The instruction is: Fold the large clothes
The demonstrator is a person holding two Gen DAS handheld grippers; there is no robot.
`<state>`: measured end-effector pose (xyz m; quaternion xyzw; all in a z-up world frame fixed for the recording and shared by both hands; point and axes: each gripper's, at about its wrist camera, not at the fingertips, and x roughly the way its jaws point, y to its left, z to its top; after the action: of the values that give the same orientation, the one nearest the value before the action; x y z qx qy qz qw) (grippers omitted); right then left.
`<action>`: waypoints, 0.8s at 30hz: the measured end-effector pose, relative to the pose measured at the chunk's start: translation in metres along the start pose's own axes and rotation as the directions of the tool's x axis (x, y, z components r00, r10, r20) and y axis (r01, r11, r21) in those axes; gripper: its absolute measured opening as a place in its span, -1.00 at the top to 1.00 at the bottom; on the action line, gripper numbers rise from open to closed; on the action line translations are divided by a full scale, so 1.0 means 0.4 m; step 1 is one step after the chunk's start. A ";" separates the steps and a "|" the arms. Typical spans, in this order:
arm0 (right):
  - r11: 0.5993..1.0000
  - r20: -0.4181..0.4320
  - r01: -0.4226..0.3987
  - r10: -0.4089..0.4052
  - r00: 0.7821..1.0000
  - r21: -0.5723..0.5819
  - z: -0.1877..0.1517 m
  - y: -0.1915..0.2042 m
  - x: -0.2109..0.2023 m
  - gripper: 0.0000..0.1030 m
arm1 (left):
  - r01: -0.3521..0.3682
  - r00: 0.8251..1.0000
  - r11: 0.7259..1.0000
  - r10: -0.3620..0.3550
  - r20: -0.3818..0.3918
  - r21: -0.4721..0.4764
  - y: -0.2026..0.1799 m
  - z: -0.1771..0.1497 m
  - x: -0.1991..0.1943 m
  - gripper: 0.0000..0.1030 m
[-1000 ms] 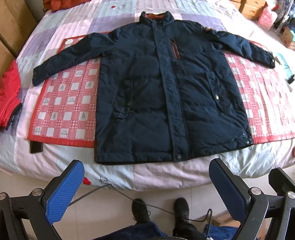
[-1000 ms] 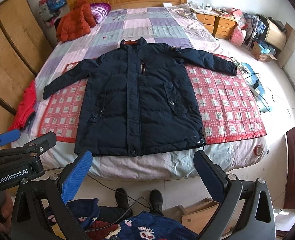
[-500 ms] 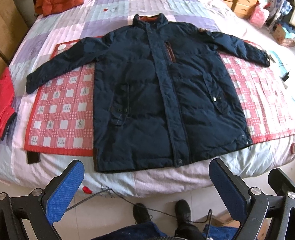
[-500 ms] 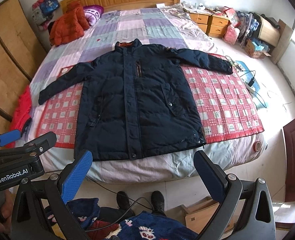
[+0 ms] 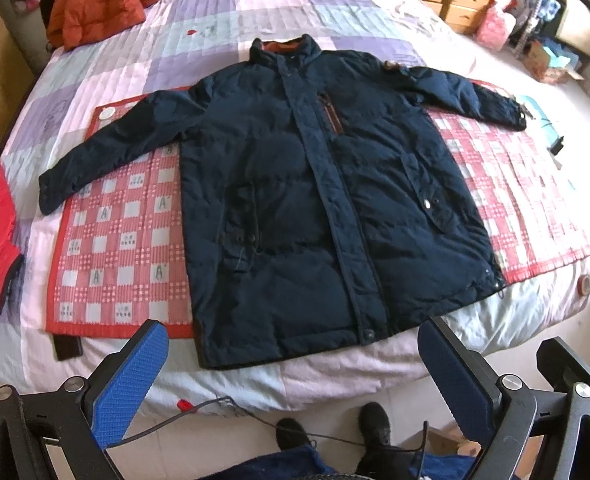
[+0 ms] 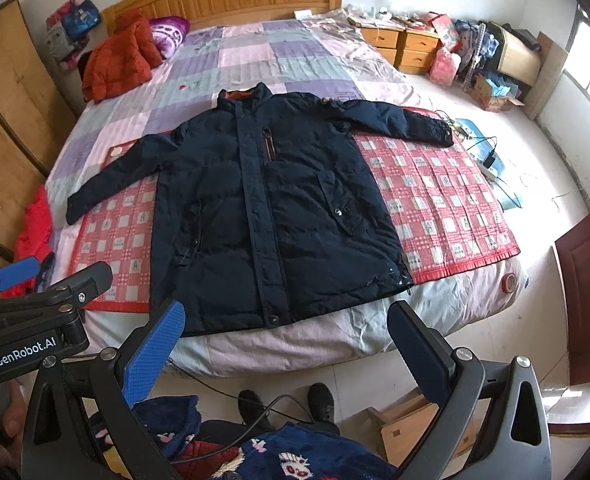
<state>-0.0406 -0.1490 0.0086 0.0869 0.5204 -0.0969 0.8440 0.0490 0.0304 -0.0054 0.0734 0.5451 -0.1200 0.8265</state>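
Gaping wide, both hand-held grippers [image 5: 291, 364] [image 6: 285, 344] hold nothing.

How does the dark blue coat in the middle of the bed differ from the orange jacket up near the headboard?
The navy coat lies spread flat, sleeves out, over a red checked mat; the orange jacket sits bunched in a heap on the quilt. The coat is dark, the jacket bright. Both look like padded winter wear.

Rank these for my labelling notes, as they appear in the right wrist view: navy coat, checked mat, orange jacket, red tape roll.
1. checked mat, though the coat hides its middle.
2. navy coat, close behind.
3. orange jacket, farther off, so it may look smaller than it is.
4. red tape roll.
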 end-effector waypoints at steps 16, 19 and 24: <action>0.995 -0.033 -0.038 0.035 0.999 -0.088 0.098 0.004 0.137 -1.00 | -0.050 0.999 0.998 0.050 -0.007 -0.032 -0.011 0.060 0.123 -0.99; 0.990 -0.059 -0.065 0.058 0.997 -0.128 0.131 -0.022 0.208 -1.00 | -0.058 0.998 0.996 0.056 -0.037 -0.061 -0.031 0.078 0.189 -0.98; 0.974 -0.120 -0.142 0.122 0.985 -0.176 0.191 -0.086 0.348 -1.00 | -0.054 0.996 0.990 0.045 -0.072 -0.128 -0.082 0.111 0.313 -0.98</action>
<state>0.0777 -0.2114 -0.0835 0.0480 0.5653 0.0129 0.8234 0.1262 -0.0271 -0.1025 0.0369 0.5780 -0.0612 0.8129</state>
